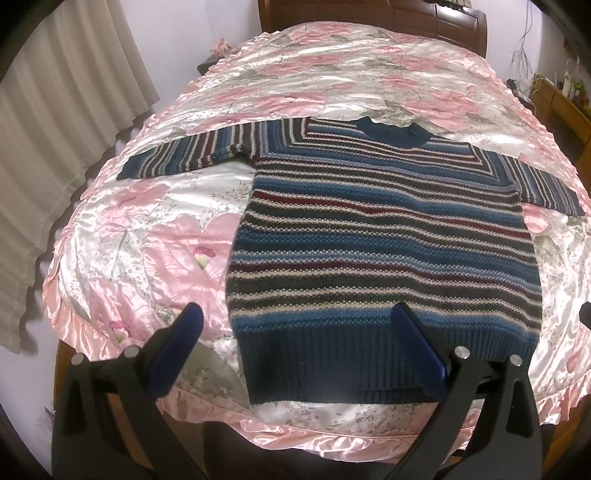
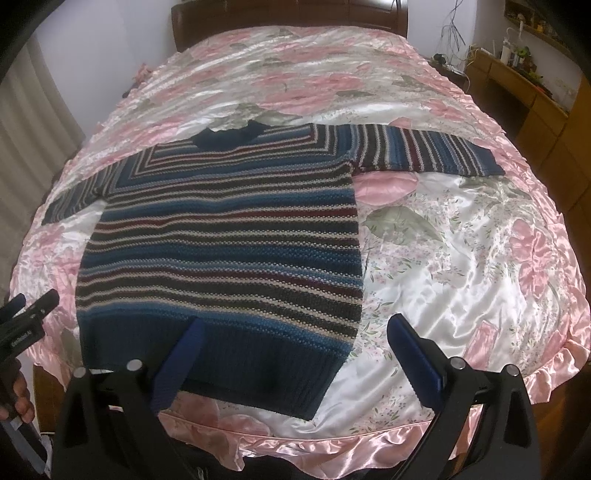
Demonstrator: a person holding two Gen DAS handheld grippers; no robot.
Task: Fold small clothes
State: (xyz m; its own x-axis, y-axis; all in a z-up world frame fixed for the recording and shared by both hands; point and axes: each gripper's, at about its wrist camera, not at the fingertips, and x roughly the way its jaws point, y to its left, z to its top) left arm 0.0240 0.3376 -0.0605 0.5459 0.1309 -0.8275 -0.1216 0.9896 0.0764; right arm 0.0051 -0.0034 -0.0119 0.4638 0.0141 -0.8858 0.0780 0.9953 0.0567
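Observation:
A striped knit sweater (image 1: 384, 236) in blue, dark red, cream and grey lies flat on the bed, face up, with both sleeves spread out sideways and its dark ribbed hem nearest me. In the right wrist view the same sweater (image 2: 221, 236) fills the left half. My left gripper (image 1: 297, 317) hovers open above the hem's left corner, empty. My right gripper (image 2: 295, 330) hangs open above the hem's right corner, also empty. The left gripper (image 2: 27, 306) shows at the left edge of the right wrist view, held by a hand.
A shiny pink floral bedspread (image 2: 461, 240) with a ruffled edge covers the bed. A dark wooden headboard (image 1: 369, 14) stands at the far end. Curtains (image 1: 55, 129) hang on the left, and a wooden shelf unit (image 2: 535, 99) with small items stands on the right.

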